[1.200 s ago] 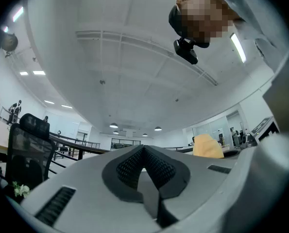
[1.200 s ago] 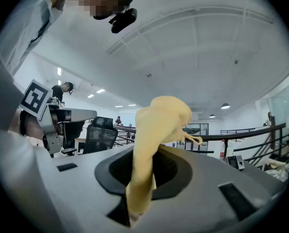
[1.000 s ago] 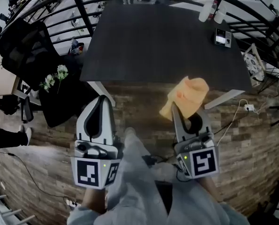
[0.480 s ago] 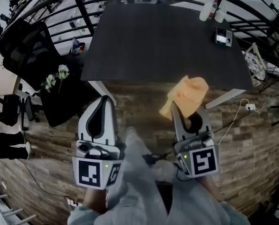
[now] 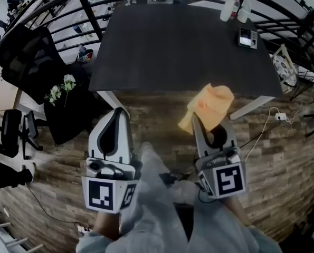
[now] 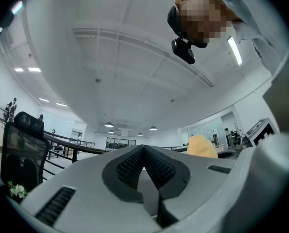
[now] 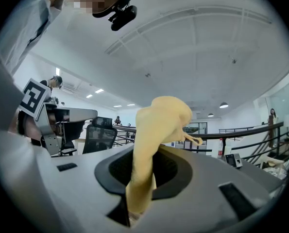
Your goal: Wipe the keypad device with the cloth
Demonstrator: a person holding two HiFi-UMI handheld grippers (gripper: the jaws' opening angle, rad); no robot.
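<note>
1. My left gripper [image 5: 116,115], at 7 o'clock in the head view: jaws pressed together, nothing between them.
2. My right gripper [image 5: 208,125], at 5 o'clock: clamped on the orange cloth [image 5: 212,105], which bunches up past the tips.
3. The keypad device [image 5: 247,37] is at 1 o'clock on the far right corner of the table [image 5: 172,51], near two bottles [image 5: 236,8] and well apart from the cloth.

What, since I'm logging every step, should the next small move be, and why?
Probably carry the right gripper forward and rightward over the table toward the keypad device. Its jaws are shut on the cloth, yet it hangs short of the table's near edge, and the device sits near the far right corner.
</note>
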